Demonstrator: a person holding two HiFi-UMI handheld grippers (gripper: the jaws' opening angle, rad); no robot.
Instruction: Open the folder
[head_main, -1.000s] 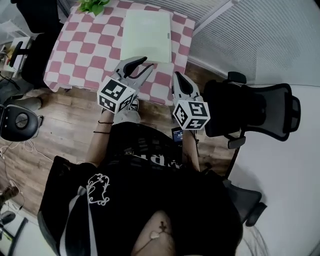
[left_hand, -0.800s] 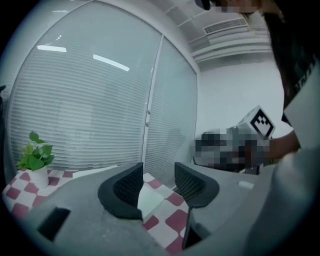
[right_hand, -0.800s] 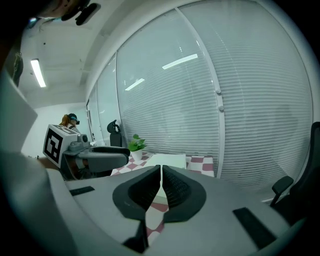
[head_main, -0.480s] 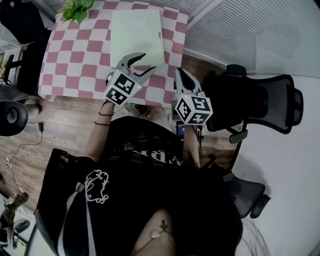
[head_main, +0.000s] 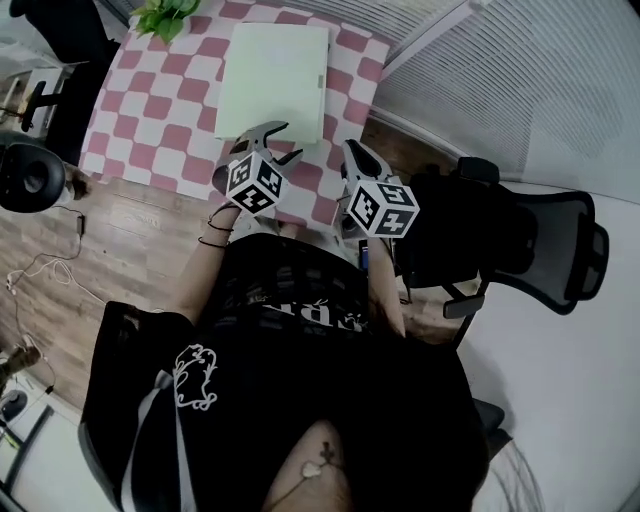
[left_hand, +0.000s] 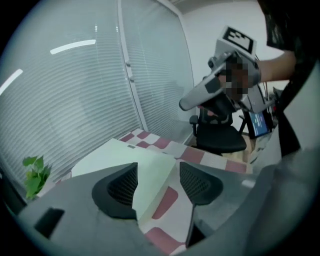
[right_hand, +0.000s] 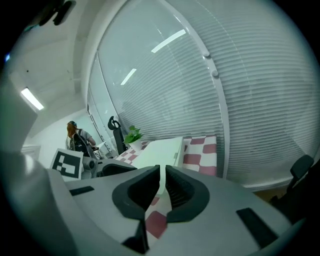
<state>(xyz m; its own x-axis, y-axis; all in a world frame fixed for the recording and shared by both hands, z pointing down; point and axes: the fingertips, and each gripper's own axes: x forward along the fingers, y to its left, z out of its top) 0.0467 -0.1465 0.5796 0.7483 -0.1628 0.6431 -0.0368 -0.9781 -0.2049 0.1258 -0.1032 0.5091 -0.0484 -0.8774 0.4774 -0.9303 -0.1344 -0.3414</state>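
Overhead, your left gripper (head_main: 283, 140) hung above the near edge of the checked tablecloth (head_main: 150, 110), just short of the pale green folder (head_main: 272, 80), which lay flat and shut. Your right gripper (head_main: 352, 152) sat beside it, near the table's right corner.

From the left gripper view, the jaws had just been opening and stood spread, with nothing pinched and the folder's corner beyond the gap.

From the right gripper view, the pads (right_hand: 145, 187) were pressed together and empty, with the folder ahead.
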